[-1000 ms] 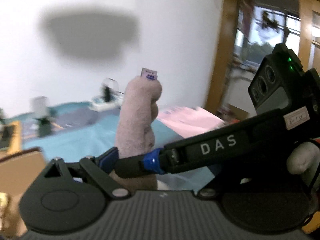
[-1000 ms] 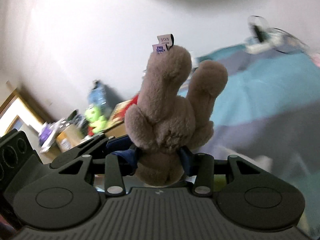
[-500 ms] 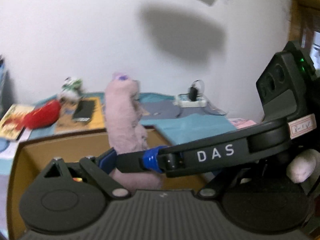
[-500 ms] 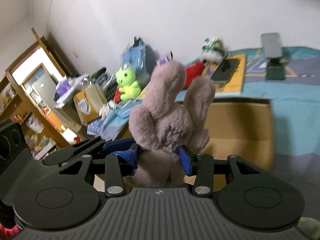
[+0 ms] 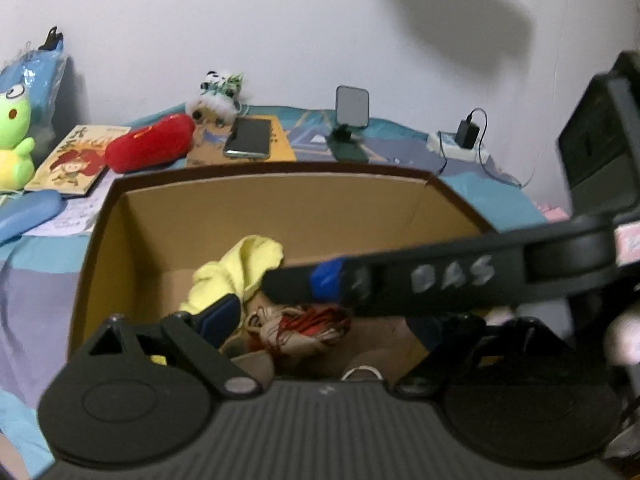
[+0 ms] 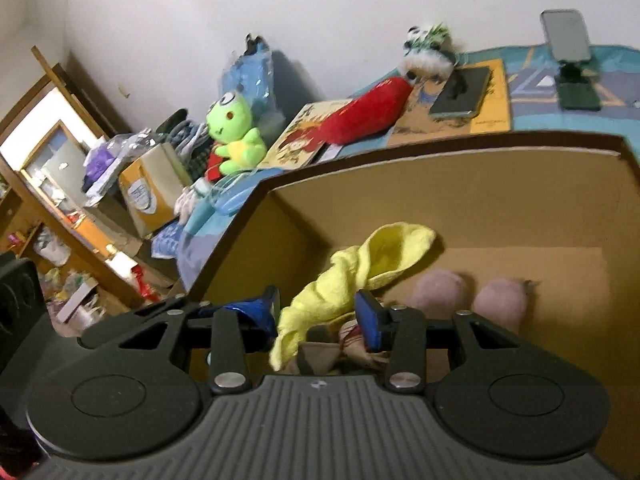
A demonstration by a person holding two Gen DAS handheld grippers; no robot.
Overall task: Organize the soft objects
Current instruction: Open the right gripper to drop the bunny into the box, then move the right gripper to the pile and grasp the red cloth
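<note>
Both grippers hover over an open cardboard box [image 5: 280, 200] [image 6: 480, 184]. Inside lie a yellow cloth [image 5: 236, 272] [image 6: 360, 272], a red-and-cream soft item [image 5: 304, 328], and the pink-brown plush [image 6: 468, 296], with two rounded limbs showing. My right gripper [image 6: 320, 312] is open and empty above the yellow cloth; its arm also crosses the left wrist view [image 5: 440, 280]. My left gripper [image 5: 320, 332] is open and empty. A red plush [image 5: 148, 148] [image 6: 368, 112], a green frog plush [image 5: 12, 136] [image 6: 234, 132] and a panda plush [image 5: 220, 94] [image 6: 426, 48] lie on the bed behind the box.
On the blue bedspread [image 5: 492, 196] lie a picture book [image 5: 68, 160], a phone on an orange book [image 5: 248, 138], a phone stand [image 5: 350, 120] and a charger with power strip [image 5: 460, 140]. A cluttered wooden shelf [image 6: 48, 184] stands left. The white wall [image 5: 280, 32] is behind.
Both grippers tilted down over the box. They opened and let go of the pink-brown plush, which now lies inside the box.
</note>
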